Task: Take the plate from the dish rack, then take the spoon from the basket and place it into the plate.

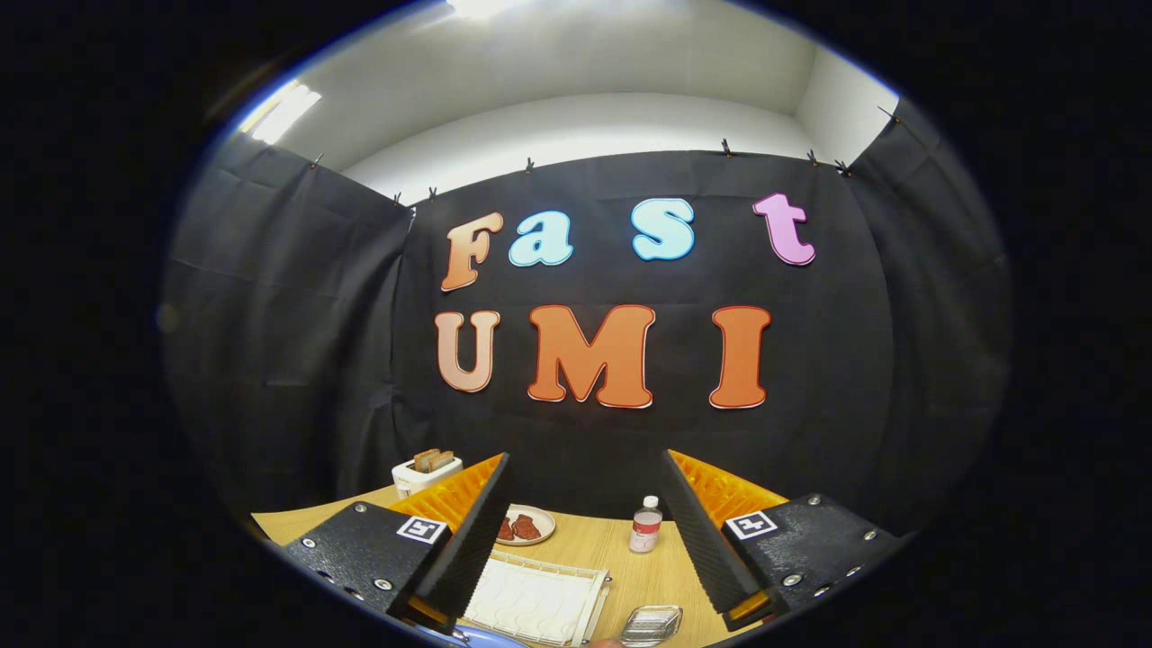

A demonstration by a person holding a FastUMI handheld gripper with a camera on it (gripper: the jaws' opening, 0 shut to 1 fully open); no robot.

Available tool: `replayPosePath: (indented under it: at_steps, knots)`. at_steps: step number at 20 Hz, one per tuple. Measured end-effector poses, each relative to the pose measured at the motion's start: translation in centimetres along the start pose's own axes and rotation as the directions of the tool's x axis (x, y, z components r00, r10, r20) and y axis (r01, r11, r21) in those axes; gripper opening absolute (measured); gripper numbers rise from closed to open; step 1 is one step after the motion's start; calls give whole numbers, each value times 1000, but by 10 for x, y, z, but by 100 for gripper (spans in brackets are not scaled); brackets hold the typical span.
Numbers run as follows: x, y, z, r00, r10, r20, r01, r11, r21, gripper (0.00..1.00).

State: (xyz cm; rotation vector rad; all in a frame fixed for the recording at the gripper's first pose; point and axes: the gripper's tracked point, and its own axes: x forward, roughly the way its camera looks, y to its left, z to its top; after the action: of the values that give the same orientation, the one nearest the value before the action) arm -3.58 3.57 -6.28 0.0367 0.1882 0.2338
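Note:
My gripper is open, held high above the wooden table, and nothing is between its fingers. Below and between the fingers lies a white wire dish rack. The blue rim of a plate peeks out at the rack's near left corner, mostly hidden. To the right of the rack sits a small shiny metal basket; I cannot make out what is in it.
Beyond the rack, a small pale plate holds reddish-brown food. A small bottle with a white cap stands to its right. A white toaster with toast is at the table's far left, against the black cloth wall.

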Motion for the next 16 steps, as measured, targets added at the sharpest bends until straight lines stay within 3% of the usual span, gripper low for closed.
replayPosePath:
  at_steps: [16]
  knots:
    - [3,-1,9,999,-30,30,32,999,-41,97]
